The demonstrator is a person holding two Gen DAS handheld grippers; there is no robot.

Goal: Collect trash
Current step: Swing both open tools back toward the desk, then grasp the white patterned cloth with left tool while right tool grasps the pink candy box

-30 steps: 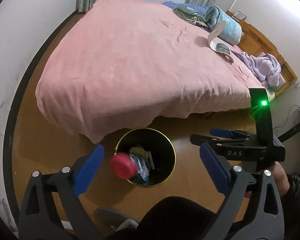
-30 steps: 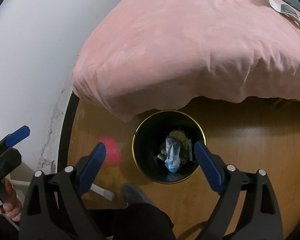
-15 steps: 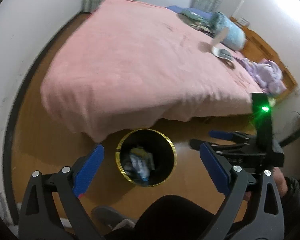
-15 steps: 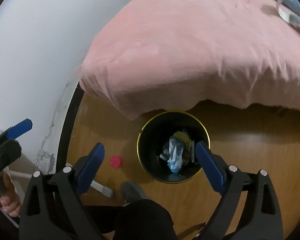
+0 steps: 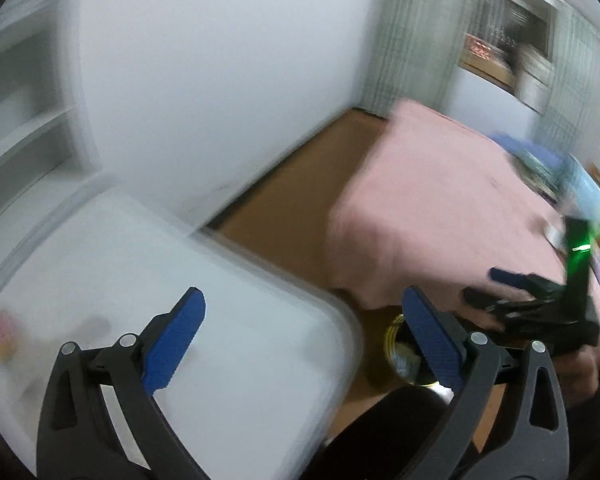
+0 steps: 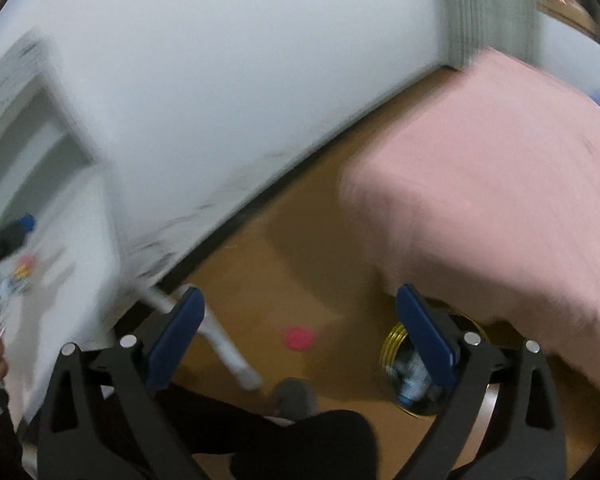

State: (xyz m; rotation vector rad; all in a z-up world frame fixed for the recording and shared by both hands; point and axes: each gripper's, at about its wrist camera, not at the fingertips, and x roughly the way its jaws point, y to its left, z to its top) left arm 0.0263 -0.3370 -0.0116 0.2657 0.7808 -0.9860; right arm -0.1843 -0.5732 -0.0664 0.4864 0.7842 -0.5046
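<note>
Both views are motion-blurred. My left gripper (image 5: pixel 304 336) is open and empty above a white table (image 5: pixel 228 320). My right gripper (image 6: pixel 300 332) is open and empty above the wooden floor. A pink-red round piece of trash (image 6: pixel 298 338) lies on the floor between the right gripper's fingers in view, left of the black gold-rimmed trash bin (image 6: pixel 396 354). The bin (image 5: pixel 396 344) holds crumpled wrappers and is partly hidden behind a blue finger in each view. Small blurred coloured items (image 6: pixel 22 270) lie on the white table at the left.
A bed with a pink blanket (image 6: pixel 500 208) stands to the right, overhanging the bin. A white wall (image 5: pixel 220 80) and white shelving (image 5: pixel 24 112) are ahead and left. A white table leg (image 6: pixel 224 348) and my shoe (image 6: pixel 294 402) are near the pink piece.
Both grippers swung up and to the left, away from the bin toward the white table. The pink-red piece fell beside the bin and now lies on the floor.
</note>
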